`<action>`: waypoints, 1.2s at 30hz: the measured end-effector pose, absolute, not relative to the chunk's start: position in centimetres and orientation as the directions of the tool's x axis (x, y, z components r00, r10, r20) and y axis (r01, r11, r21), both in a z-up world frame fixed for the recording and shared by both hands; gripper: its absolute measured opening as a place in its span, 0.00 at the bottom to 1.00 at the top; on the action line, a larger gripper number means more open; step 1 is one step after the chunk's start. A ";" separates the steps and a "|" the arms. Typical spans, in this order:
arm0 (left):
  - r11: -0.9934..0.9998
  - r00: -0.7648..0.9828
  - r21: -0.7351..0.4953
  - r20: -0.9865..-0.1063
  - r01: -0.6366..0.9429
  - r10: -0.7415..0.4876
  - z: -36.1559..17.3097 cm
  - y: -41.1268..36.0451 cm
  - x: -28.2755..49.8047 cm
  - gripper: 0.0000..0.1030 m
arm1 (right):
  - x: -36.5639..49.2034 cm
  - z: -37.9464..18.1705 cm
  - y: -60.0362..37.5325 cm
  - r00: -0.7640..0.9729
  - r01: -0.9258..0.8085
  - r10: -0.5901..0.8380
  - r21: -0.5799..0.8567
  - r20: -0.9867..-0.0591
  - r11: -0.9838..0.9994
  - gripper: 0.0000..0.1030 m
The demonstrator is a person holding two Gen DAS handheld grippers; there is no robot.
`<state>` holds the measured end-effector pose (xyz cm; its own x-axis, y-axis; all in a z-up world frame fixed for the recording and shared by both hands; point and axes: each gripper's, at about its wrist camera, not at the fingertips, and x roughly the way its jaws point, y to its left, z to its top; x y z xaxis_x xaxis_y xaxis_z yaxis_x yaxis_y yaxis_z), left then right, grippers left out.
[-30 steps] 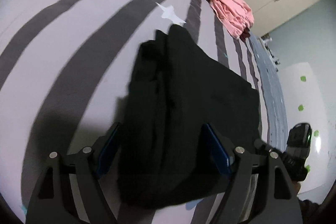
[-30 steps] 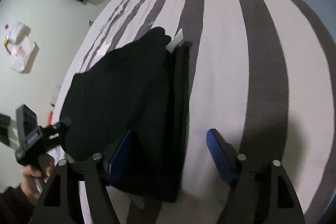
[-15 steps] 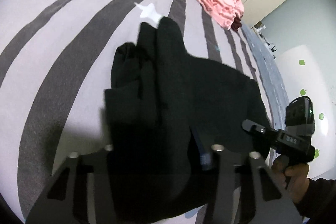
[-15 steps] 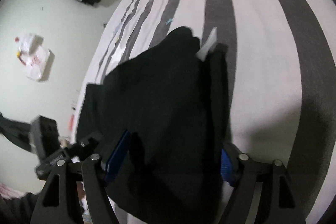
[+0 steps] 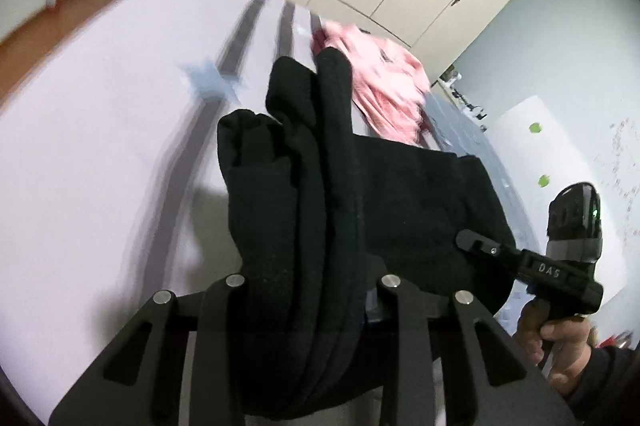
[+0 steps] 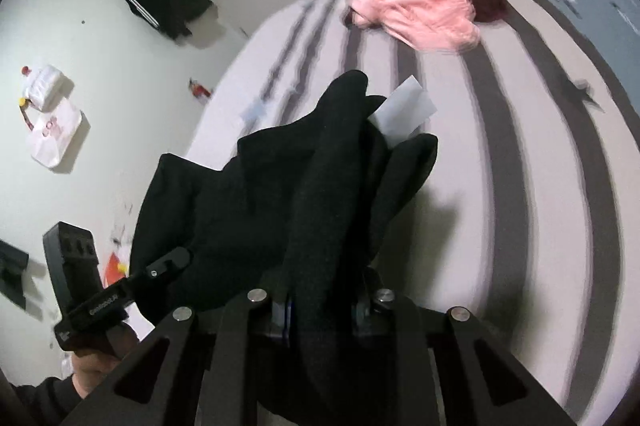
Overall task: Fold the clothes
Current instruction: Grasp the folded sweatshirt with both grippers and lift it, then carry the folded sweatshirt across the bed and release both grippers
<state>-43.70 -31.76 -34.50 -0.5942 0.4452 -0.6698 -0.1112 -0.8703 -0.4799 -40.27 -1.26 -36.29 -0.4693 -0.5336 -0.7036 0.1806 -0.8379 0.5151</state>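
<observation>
Left gripper [image 5: 308,290] and right gripper [image 6: 320,306] were closing, each pinching the black garment [image 5: 360,194]; lifted off bed [image 5: 100,146] for folding.

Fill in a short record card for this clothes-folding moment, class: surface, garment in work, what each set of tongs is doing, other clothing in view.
surface: striped bedspread, grey and dark bands
garment in work: black garment, bunched, with a white tag
left tongs: jaws closing, clamped on the black garment
right tongs: jaws closing, clamped on the same garment
other clothing: pink garment crumpled at the bed's far end
</observation>
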 end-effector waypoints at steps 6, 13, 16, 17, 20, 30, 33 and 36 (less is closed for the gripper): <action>-0.920 -0.601 -0.375 -0.712 -0.113 0.364 -34.7 -43.3 -54.6 0.26 | -49.9 -36.8 -12.2 -0.514 0.200 -0.560 0.544 -0.650 -0.815 0.16; -0.938 -0.508 -0.346 -0.806 -0.013 0.304 -42.9 -50.5 -59.3 0.33 | -59.3 -42.7 -22.8 -0.442 0.183 -0.532 0.508 -0.722 -0.842 0.17; -0.911 -0.514 -0.411 -0.787 0.025 0.341 -44.4 -51.9 -58.8 0.48 | -59.9 -46.1 -23.5 -0.409 0.136 -0.489 0.479 -0.771 -0.867 0.24; -0.896 -0.521 -0.441 -0.777 0.048 0.354 -44.2 -52.4 -58.6 0.49 | -59.8 -46.4 -22.9 -0.404 0.116 -0.506 0.506 -0.762 -0.855 0.27; -0.876 -0.568 -0.470 -0.752 0.107 0.334 -42.6 -54.1 -57.6 0.51 | -59.4 -46.0 -20.9 -0.393 0.082 -0.544 0.561 -0.741 -0.824 0.32; -0.992 -0.728 -0.055 -0.674 -0.115 0.122 -36.9 -48.1 -56.5 0.05 | -57.3 -37.8 -21.1 -0.640 0.260 -0.344 0.228 -0.687 -0.938 0.30; -0.994 -0.720 -0.035 -0.687 -0.105 0.100 -38.9 -48.0 -56.5 0.05 | -57.5 -38.9 -25.1 -0.670 0.297 -0.304 0.130 -0.678 -0.946 0.24; -0.998 -0.701 -0.006 -0.712 -0.063 0.049 -41.5 -49.0 -56.7 0.05 | -59.2 -41.3 -28.0 -0.672 0.297 -0.267 0.079 -0.691 -0.952 0.24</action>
